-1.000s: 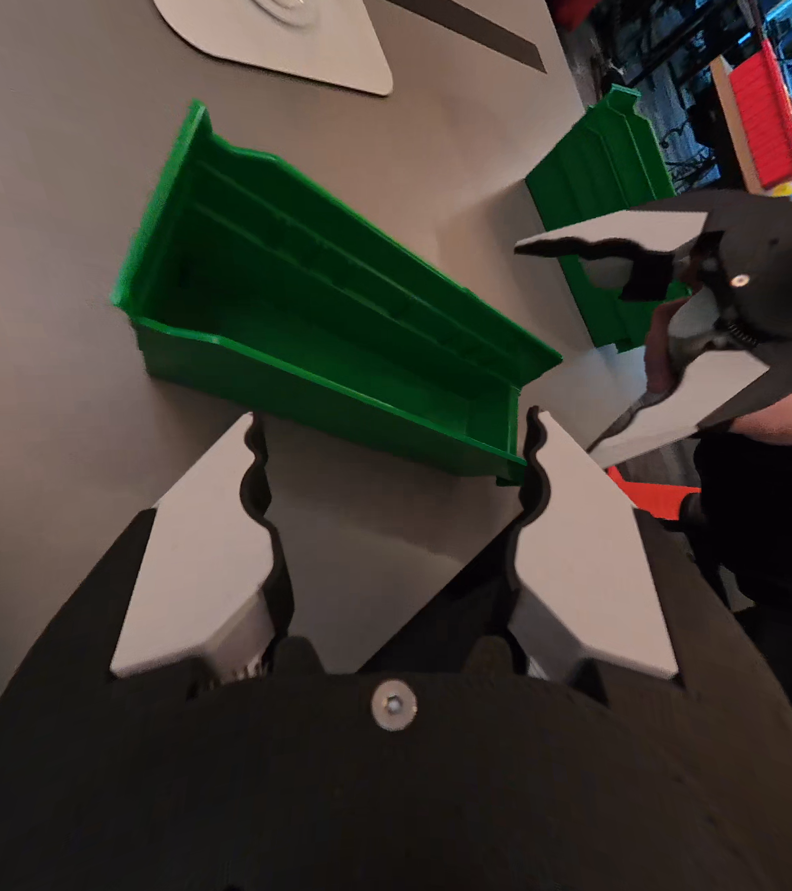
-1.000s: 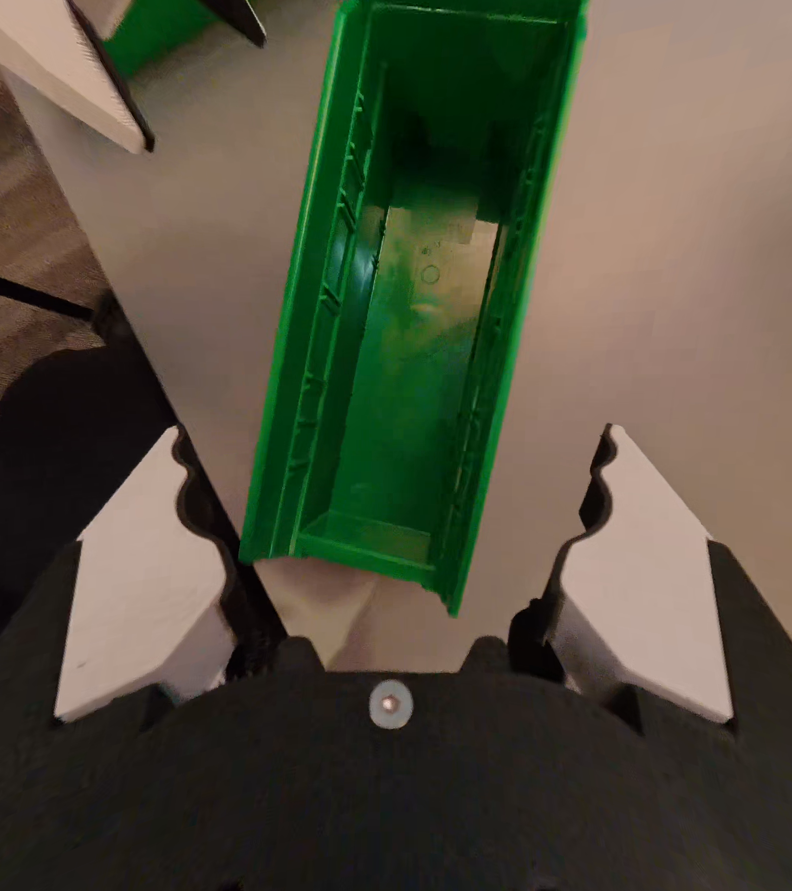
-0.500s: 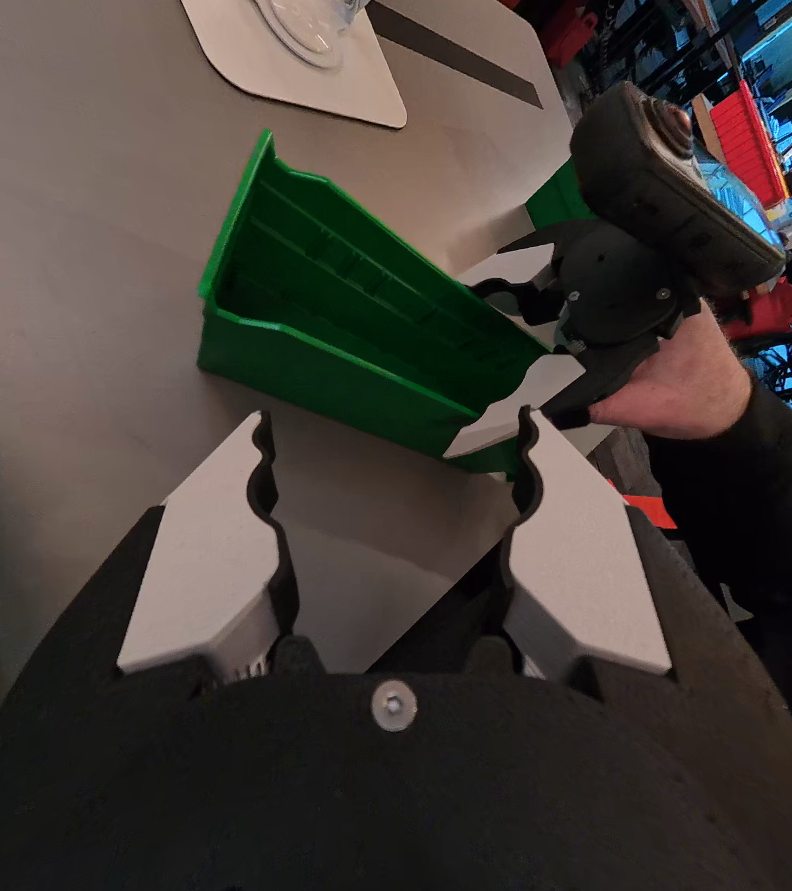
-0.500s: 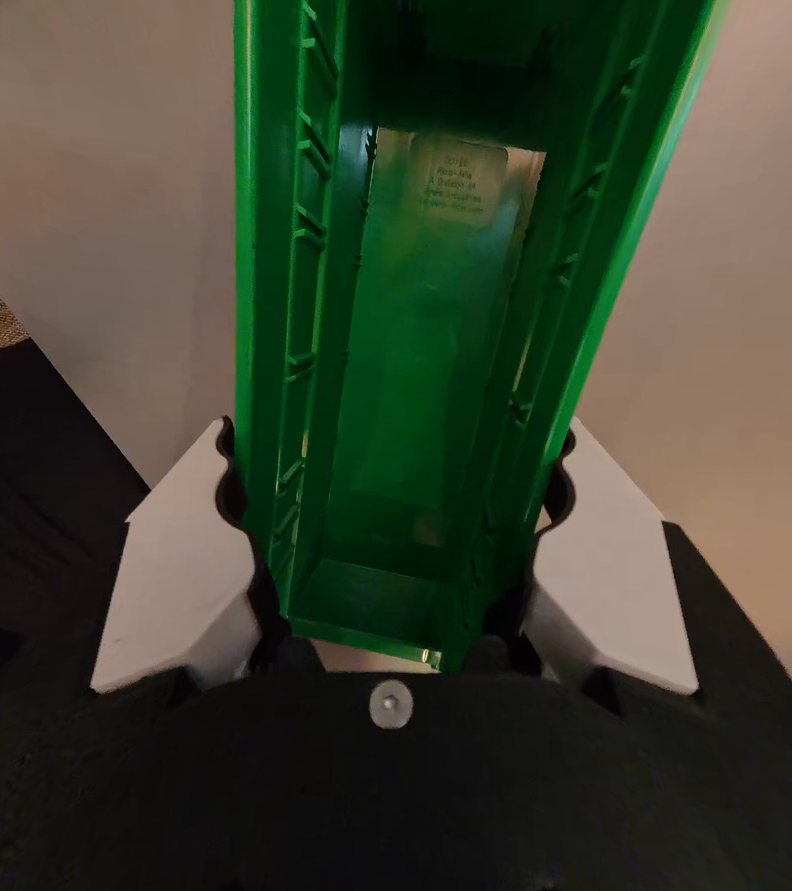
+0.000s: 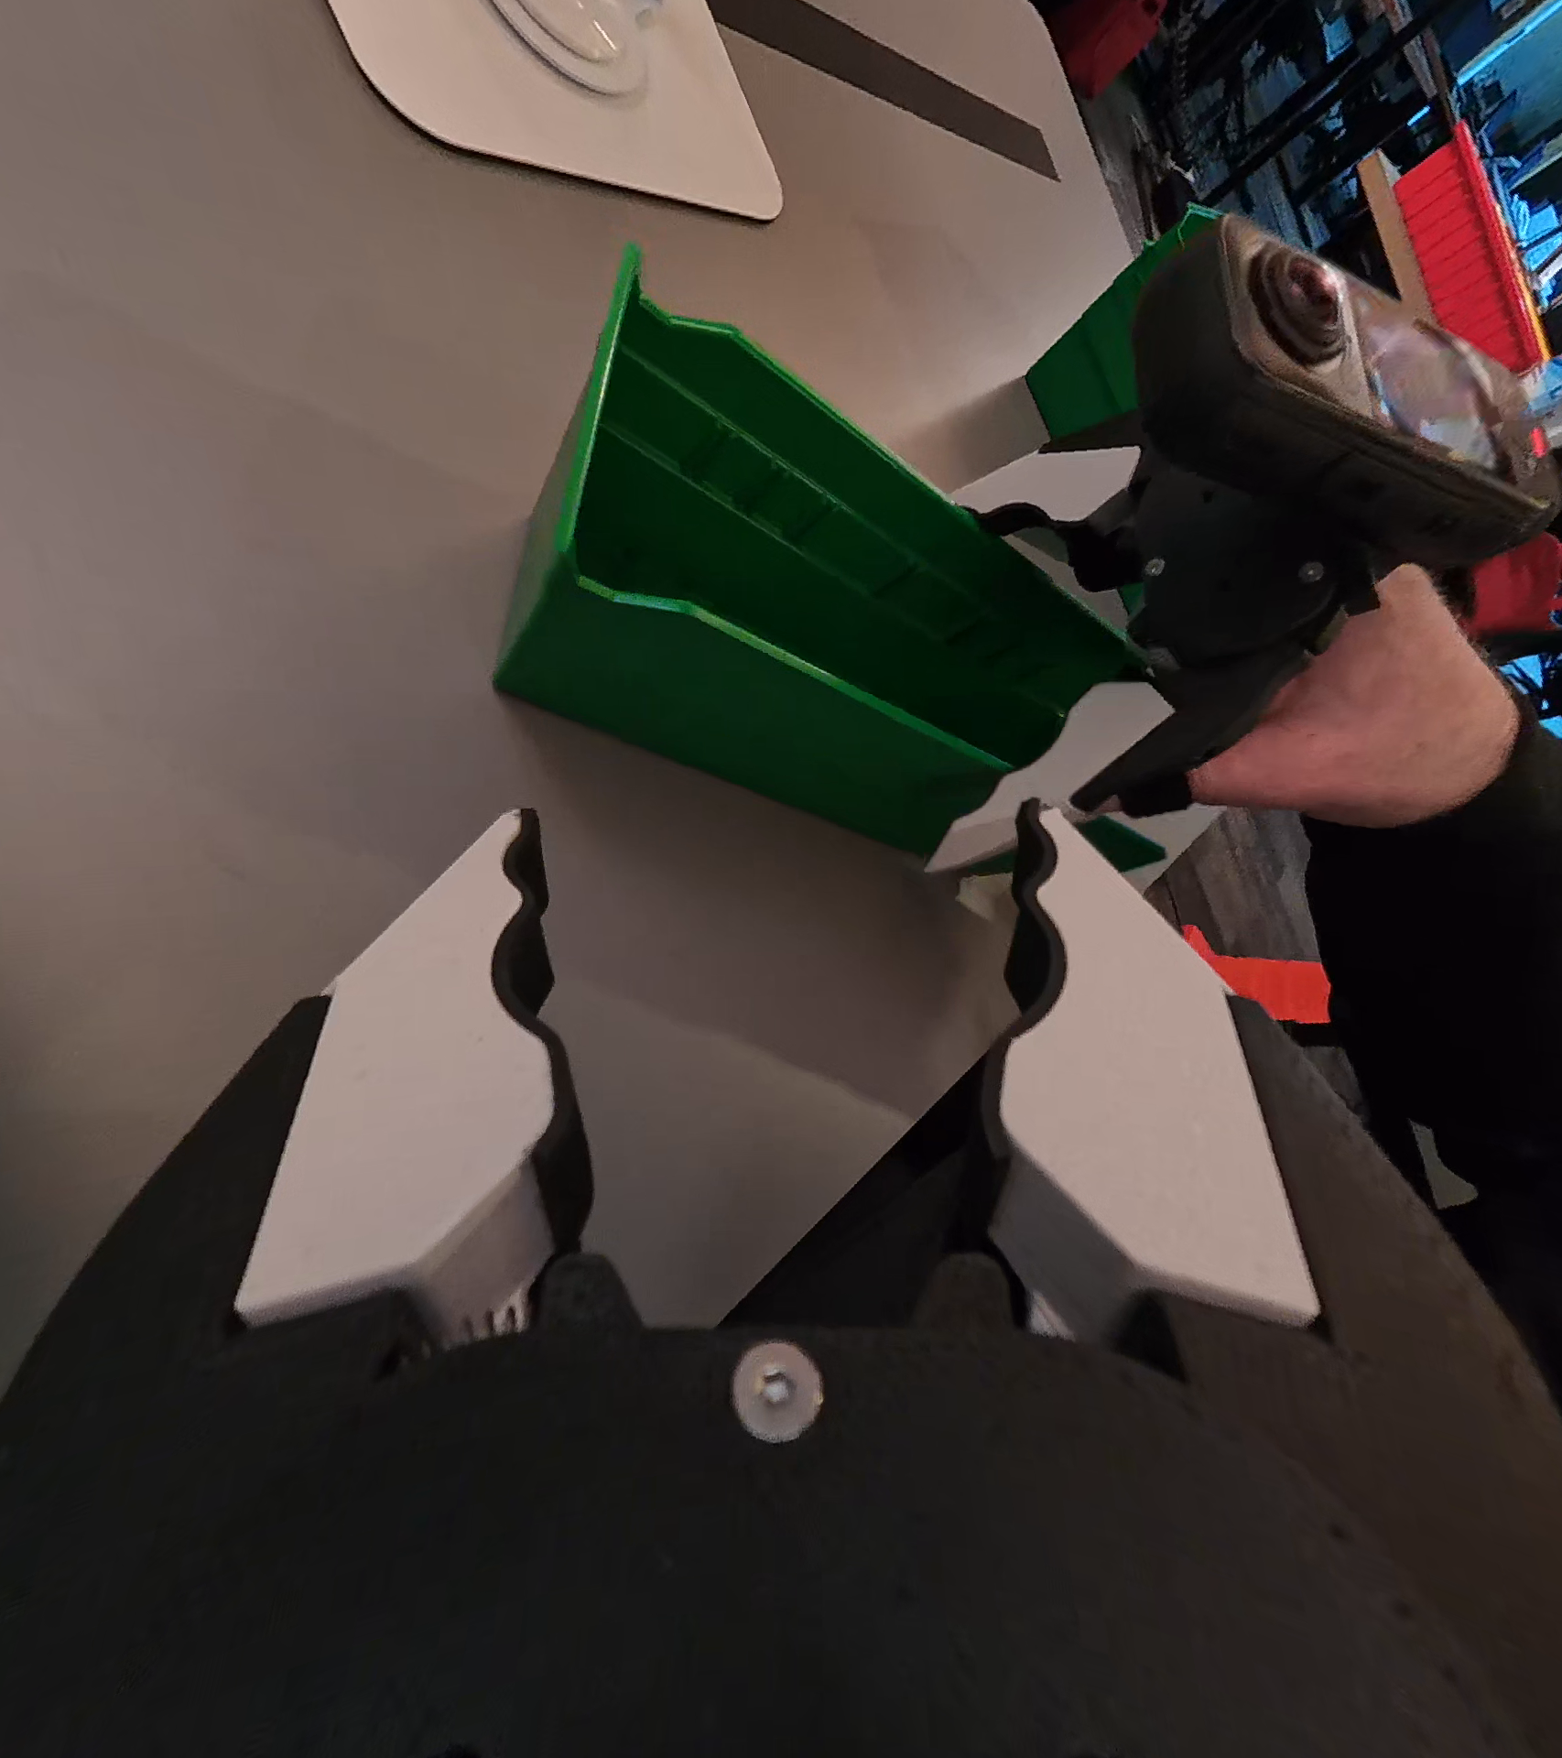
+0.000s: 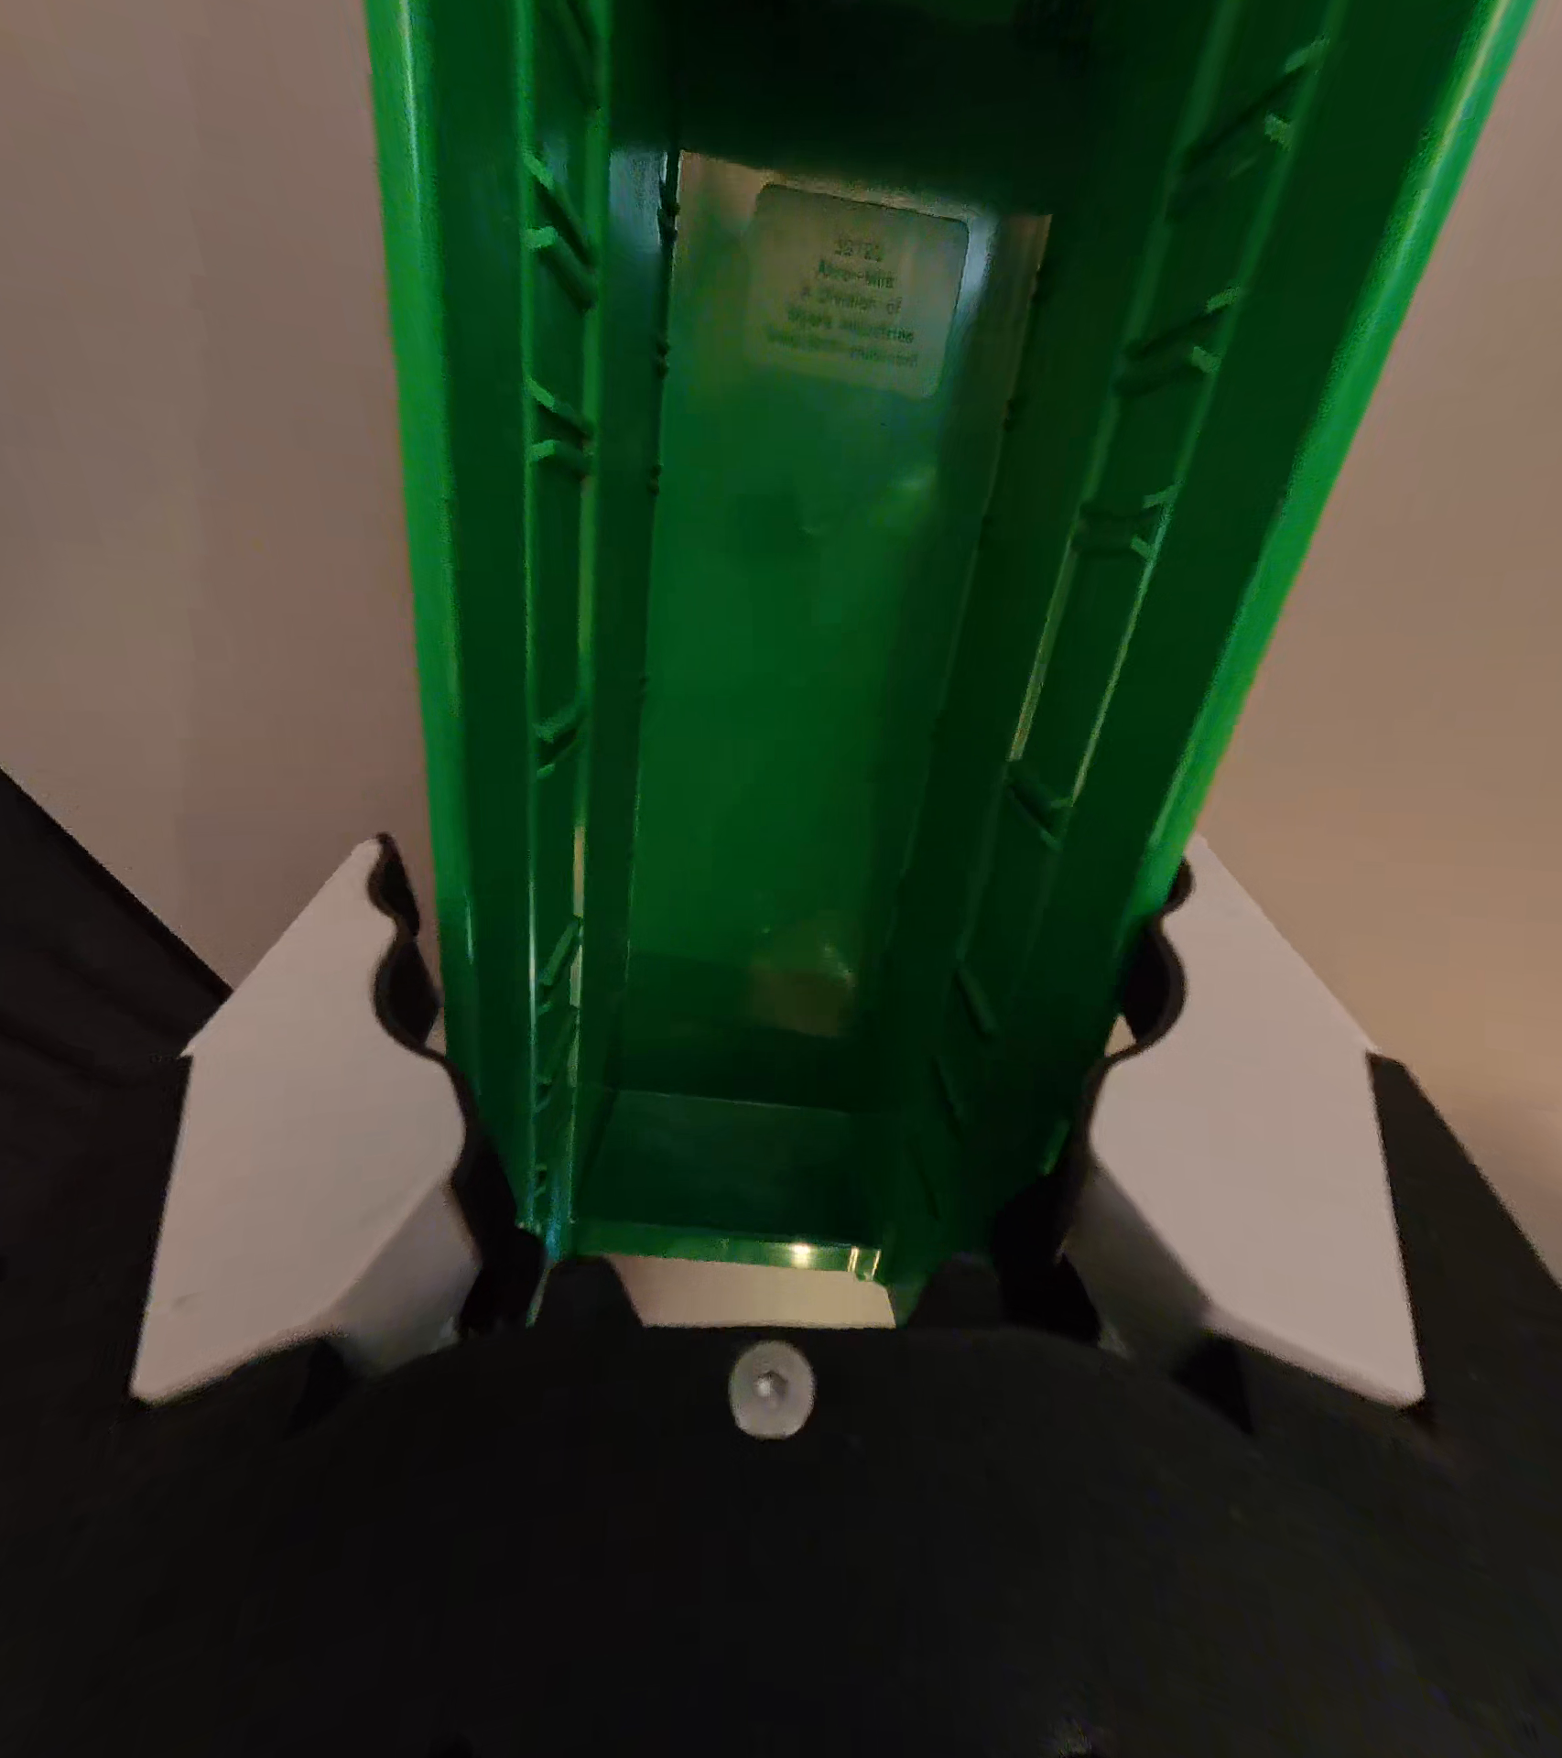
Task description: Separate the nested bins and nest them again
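Right tool pinches the green bin's near end, apparently for re-nesting; left tool, spread, idles at 6 o'clock; next, carry to second bin at 2 o'clock.

Green bin: hard moulded plastic, glossy, smooth floor throwing pale reflections, raised ribs on the inner side walls; a flat moulded panel with embossed writing on the floor. Same gloss on its outer wall in the left wrist view. Right hand-held gripper: fingers matt pale grey plastic, smooth; inner pads black, wavy, rubbery-looking; body black, matt, finely grained; one bright metal screw. Left hand-held gripper same finish. Bench: smooth matt grey-beige surface, soft sheen. White mat on it, smooth, satin. Sleeve dark matt cloth.
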